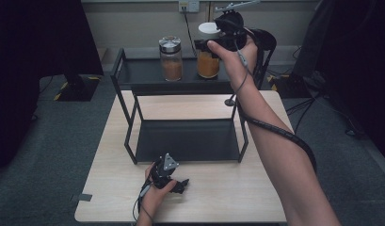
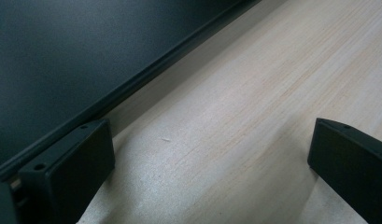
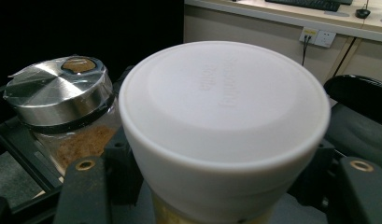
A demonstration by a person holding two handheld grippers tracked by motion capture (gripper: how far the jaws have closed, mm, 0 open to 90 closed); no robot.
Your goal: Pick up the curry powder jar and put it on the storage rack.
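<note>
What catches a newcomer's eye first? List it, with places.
The white-lidded jar of orange powder, clamped in the right gripper at the top shelf of the black rack. Beside it stands a steel-lidded jar. The left gripper rests open on the table.

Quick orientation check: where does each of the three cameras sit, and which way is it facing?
High view: above the near table edge, looking forward and down at the black rack; both forearms show.
Left gripper view: on the left gripper, skimming the table; open jaws.
Right gripper view: on the right gripper, behind the white-lidded jar.
Shared: the steel-lidded jar, in high and right gripper views.
</note>
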